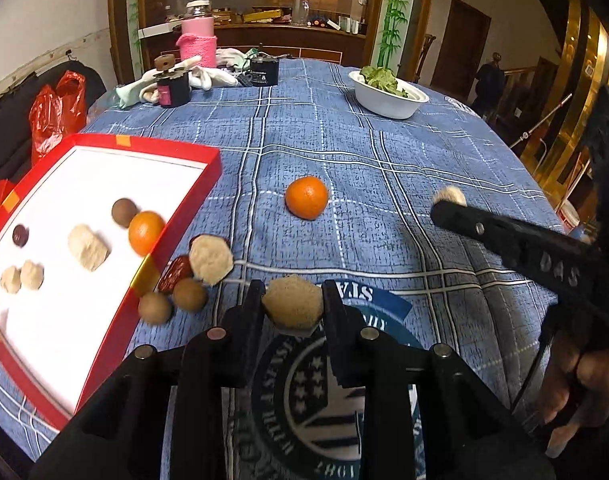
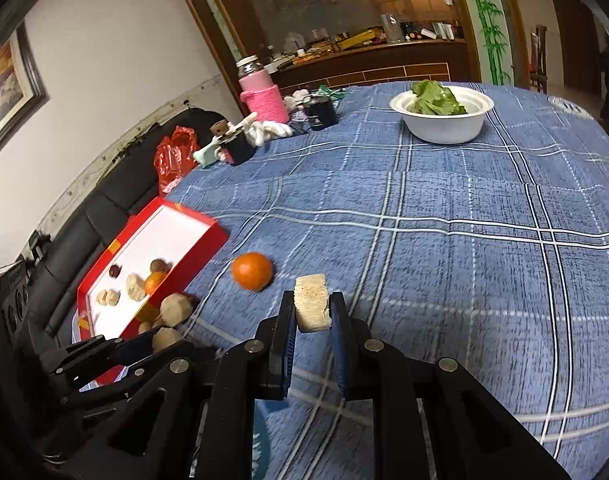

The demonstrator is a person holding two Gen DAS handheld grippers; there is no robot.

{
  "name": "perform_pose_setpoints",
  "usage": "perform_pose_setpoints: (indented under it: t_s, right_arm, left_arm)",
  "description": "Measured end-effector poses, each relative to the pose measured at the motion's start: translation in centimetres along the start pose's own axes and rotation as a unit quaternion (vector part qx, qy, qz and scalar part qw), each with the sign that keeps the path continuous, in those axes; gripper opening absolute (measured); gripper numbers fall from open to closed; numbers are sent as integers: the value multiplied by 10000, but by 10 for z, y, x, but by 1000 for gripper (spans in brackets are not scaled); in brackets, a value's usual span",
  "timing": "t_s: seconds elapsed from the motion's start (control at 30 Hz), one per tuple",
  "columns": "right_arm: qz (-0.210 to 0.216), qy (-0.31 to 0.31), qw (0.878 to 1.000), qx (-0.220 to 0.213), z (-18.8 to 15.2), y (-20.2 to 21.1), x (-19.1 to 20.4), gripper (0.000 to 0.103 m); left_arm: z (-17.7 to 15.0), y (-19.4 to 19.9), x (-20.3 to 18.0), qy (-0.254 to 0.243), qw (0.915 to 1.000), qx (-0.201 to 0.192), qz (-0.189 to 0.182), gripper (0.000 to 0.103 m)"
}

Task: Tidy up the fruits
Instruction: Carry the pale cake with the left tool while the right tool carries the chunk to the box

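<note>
The left gripper [image 1: 292, 300] has its jaws pinching a tan, faceted fruit piece [image 1: 291, 306], held just above the blue plaid cloth on the surface [image 1: 384, 168]. The right gripper [image 2: 313, 316] has its jaws pressed onto a pale, fibrous chunk [image 2: 312, 305], also carried clear of the cloth.

The red tray [image 1: 164, 148] lies at the left edge of the surface, its white floor tilted toward the camera in the left wrist view. Inside it are:
- an orange [image 1: 146, 232] against the near wall, touching a brown round fruit [image 1: 124, 212];
- a large pale chunk [image 1: 87, 246] near the middle;
- two small pale pieces [image 1: 22, 277] side by side;
- a dark round fruit [image 1: 20, 235].

Just outside the tray's near wall lies a cluster: a second faceted piece [image 1: 210, 259], a red date [image 1: 176, 278] and two small brown fruits [image 1: 172, 302], apparently touching one another, though motion blur limits certainty.

A loose orange [image 1: 306, 197] sits alone on the cloth, well apart from the tray. A white bowl of greens [image 2: 444, 118] stands at the far side.
</note>
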State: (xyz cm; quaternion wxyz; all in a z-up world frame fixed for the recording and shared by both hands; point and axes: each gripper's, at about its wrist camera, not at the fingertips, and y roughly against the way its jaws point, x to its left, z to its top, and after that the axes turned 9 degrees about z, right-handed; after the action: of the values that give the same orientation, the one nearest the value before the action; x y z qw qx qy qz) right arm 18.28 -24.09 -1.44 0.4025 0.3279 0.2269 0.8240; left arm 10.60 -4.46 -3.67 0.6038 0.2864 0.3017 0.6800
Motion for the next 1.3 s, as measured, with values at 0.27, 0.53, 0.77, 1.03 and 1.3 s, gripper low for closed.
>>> perform_pose_setpoints:
  t_s: [0.27,0.53,0.77,1.03,1.3]
  right_arm:
    - [-429,125,9990,17,-33,20,20,16]
    - [-249,-611,9977,-182,-54,26,1,17]
    - [-246,-871,9954,-326,-56,31,-7,17]
    - [-200,-1078,9936,-284,-57,27,-13,17]
    - [117,-1122,9930,-353,-58,26,-13,17]
  left_arm:
    - [-10,3,3,108,9998,-77,-121,26]
    - [-18,10,-29,-336,9979,-532,-173,26]
    - [-21,1,-46,-471,9976,-370,-346,26]
    - [-21,-13,-41,-313,9986,-12,-418,26]
    - [-23,-13,-40,-296,9985,44,-452,26]
